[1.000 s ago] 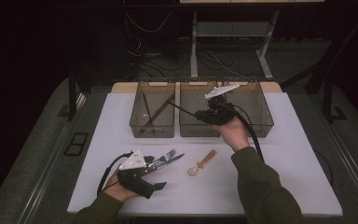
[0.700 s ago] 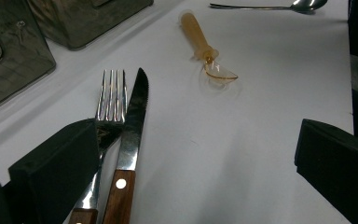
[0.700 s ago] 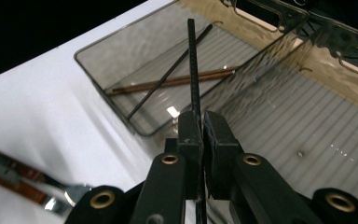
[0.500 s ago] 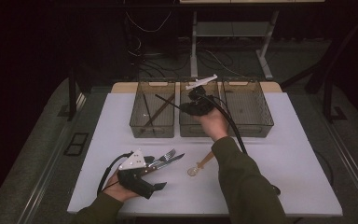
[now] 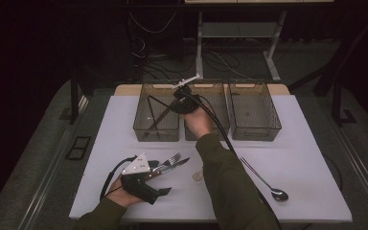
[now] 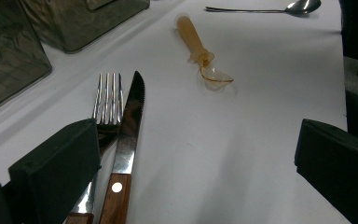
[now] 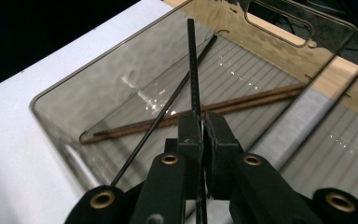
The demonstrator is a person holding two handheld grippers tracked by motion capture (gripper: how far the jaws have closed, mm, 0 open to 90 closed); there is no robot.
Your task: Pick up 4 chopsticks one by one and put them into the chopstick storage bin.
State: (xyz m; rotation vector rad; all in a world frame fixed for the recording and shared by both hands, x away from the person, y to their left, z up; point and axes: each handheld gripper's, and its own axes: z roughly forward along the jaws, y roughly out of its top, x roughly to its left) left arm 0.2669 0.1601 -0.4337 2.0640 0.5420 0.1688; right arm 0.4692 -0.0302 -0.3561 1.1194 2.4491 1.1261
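High view over the whole table [image 5: 316,158]; gripper views close, sharing its left bin [image 5: 156,115] [image 7: 121,93].

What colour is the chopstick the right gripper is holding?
Black chopstick, clearest in the right gripper view.

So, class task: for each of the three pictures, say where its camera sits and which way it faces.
High view: above the table's near side, looking forward and down; forearms and both grippers show.
Left gripper view: rides the left gripper, facing across fork and knife; open jaws show.
Right gripper view: rides the right gripper, facing into the left bin; jaws clamp a black chopstick.
Shared: the metal spoon shows in the high and left gripper views.
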